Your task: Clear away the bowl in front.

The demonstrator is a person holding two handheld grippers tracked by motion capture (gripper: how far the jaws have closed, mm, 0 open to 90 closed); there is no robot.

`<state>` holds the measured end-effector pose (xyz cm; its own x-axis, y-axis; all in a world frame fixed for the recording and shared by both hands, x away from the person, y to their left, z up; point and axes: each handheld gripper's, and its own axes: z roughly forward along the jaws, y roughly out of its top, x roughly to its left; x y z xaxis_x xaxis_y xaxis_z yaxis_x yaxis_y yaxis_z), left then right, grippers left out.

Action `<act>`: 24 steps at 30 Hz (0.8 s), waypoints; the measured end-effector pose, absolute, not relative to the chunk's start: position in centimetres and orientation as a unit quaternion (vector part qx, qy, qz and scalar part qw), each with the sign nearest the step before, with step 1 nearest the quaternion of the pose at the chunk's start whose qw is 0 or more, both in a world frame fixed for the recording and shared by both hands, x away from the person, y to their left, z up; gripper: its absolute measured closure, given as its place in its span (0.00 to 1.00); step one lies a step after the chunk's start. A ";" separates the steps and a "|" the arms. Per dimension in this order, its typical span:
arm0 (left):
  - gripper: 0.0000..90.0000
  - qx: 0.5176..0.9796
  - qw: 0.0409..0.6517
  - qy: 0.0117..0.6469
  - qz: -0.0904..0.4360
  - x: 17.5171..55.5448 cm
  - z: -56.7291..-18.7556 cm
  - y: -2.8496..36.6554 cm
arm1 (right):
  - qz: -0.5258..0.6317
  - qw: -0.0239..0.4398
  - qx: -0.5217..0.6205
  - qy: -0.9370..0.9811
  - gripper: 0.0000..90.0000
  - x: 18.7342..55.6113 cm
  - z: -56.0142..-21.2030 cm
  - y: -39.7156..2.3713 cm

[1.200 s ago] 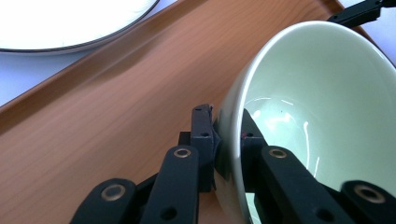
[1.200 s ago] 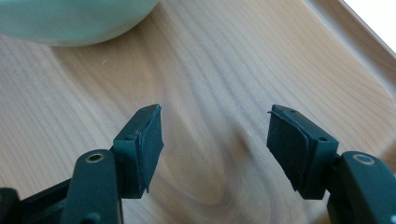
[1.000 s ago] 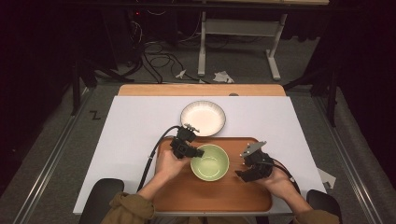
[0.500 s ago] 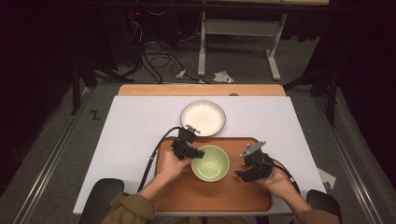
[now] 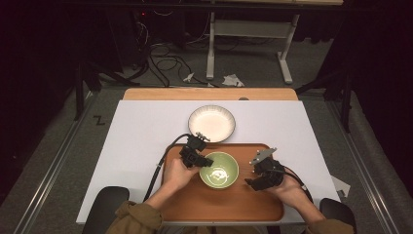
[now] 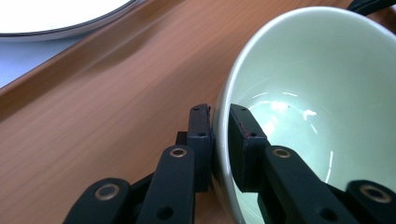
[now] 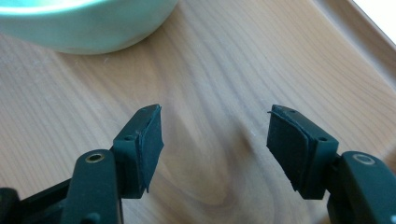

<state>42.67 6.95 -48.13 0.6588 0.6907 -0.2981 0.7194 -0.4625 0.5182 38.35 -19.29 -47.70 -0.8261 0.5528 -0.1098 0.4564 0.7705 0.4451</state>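
We see the green bowl (image 5: 219, 170) standing on the wooden tray (image 5: 229, 207) at the near edge of the worktop (image 5: 136, 131), a little left of the tray's middle. Our left hand-held gripper (image 5: 203, 163) meets the bowl at its left rim; in the left gripper view one jaw stands outside the wall and the other inside, with the rim of the bowl (image 6: 299, 88) pinched between them, though the jaws have just been easing apart a little and we count the grasp as barely clenched on the bowl. Our right hand-held gripper (image 5: 251, 183) rests over the tray just right of the bowl, apart from it, its jaws spread wide with bare wood between them in the right gripper view. The bowl is pale green, glossy, round, upright, and has a faint light pattern at the bottom; otherwise it looks empty. Beyond the tray's far edge sits a white plate (image 5: 212, 123) with a dark rim, also empty.
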 end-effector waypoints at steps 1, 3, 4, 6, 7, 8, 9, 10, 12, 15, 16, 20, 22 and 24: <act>0.88 0.854 0.315 0.413 -0.024 42.7 -48.1 7.0 | 0.204 0.118 0.271 0.933 0.40 38.3 -47.7 -19.3; 0.88 0.854 0.316 0.414 -0.026 42.7 -48.2 7.0 | 0.205 0.117 0.274 0.932 0.40 38.3 -47.7 -19.3; 0.88 0.854 0.316 0.413 -0.026 42.7 -48.2 7.0 | 0.204 0.118 0.272 0.933 0.40 38.4 -47.7 -19.3; 0.86 0.854 0.318 0.412 -0.032 42.7 -48.2 7.0 | 0.206 0.115 0.271 0.933 0.40 38.4 -47.7 -19.3; 0.84 0.854 0.317 0.411 -0.033 42.7 -48.2 7.0 | 0.205 0.115 0.270 0.934 0.40 38.4 -47.7 -19.3; 0.83 0.854 0.318 0.410 -0.034 42.7 -48.2 6.9 | 0.204 0.116 0.269 0.934 0.40 38.4 -47.7 -19.3; 0.82 0.855 0.317 0.409 -0.036 42.7 -48.3 6.9 | 0.204 0.116 0.270 0.934 0.40 38.4 -47.7 -19.3; 0.80 0.856 0.317 0.407 -0.038 42.6 -48.3 6.9 | 0.206 0.115 0.271 0.933 0.40 38.4 -47.7 -19.3; 0.75 0.857 0.316 0.404 -0.040 42.6 -48.3 6.8 | 0.206 0.116 0.270 0.933 0.40 38.4 -47.7 -19.3; 0.69 0.859 0.316 0.401 -0.040 42.5 -48.2 6.7 | 0.206 0.117 0.270 0.933 0.40 38.4 -47.7 -19.4; 0.67 0.859 0.317 0.401 -0.040 42.4 -48.1 6.7 | 0.206 0.116 0.270 0.933 0.40 38.4 -47.7 -19.4; 0.60 0.859 0.318 0.401 -0.028 42.2 -47.8 6.7 | 0.206 0.117 0.270 0.933 0.40 38.4 -47.7 -19.4; 0.59 0.856 0.322 0.402 -0.030 42.1 -47.6 6.8 | 0.206 0.117 0.270 0.933 0.40 38.4 -47.7 -19.4; 0.58 0.856 0.323 0.402 -0.029 42.0 -47.5 6.9 | 0.207 0.116 0.273 0.932 0.40 38.4 -47.6 -19.4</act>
<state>42.04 6.86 -47.50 0.6753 0.6698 -0.3087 0.7068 -0.4683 0.5302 38.36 -19.36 -47.64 -0.8237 0.5577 -0.1025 0.4618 0.7646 0.4496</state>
